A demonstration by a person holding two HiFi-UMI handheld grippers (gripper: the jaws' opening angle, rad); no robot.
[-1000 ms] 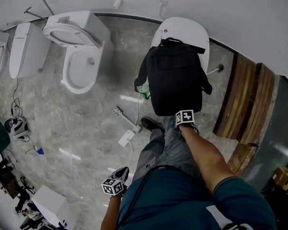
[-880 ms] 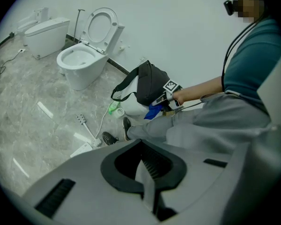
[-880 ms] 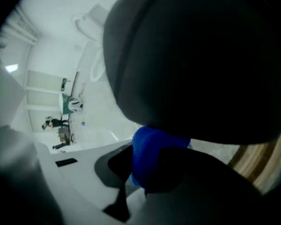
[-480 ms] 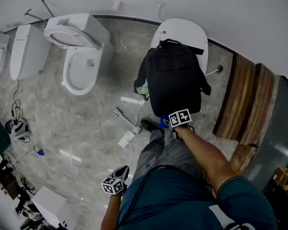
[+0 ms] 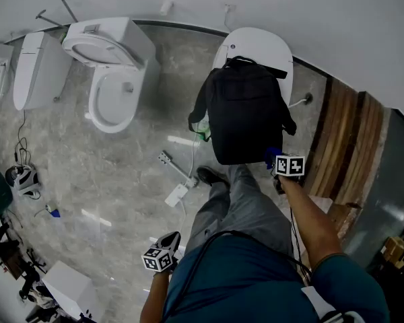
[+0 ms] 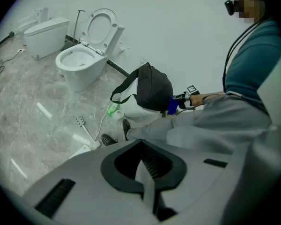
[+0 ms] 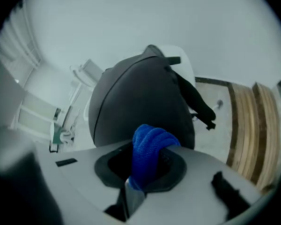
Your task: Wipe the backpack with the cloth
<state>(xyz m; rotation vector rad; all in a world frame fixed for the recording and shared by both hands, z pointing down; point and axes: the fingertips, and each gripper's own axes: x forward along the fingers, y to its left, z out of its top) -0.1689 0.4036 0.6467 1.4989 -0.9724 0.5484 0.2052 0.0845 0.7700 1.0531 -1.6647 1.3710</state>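
Note:
A black backpack point(image 5: 246, 116) stands on a white closed toilet point(image 5: 256, 42), its front facing me. My right gripper point(image 5: 281, 161) is at the pack's lower right corner, shut on a bunched blue cloth point(image 5: 272, 156). In the right gripper view the cloth point(image 7: 150, 146) bulges out between the jaws just in front of the backpack point(image 7: 140, 102). My left gripper point(image 5: 163, 256) hangs low beside my leg, far from the pack, jaws shut on nothing. The left gripper view shows the backpack point(image 6: 152, 88) and the blue cloth point(image 6: 172, 107) from the side.
An open toilet point(image 5: 111, 79) and another toilet unit point(image 5: 34, 69) stand to the left. On the stone floor lie a power strip point(image 5: 177, 194) with its cable and a green bottle point(image 5: 202, 128) beside the pack. Wooden boards point(image 5: 343, 140) lean at right. My legs point(image 5: 236, 200) stand just below the backpack.
The right gripper with the cloth has slid right along the backpack's bottom edge, from its middle to its lower right corner. The left gripper has stayed put.

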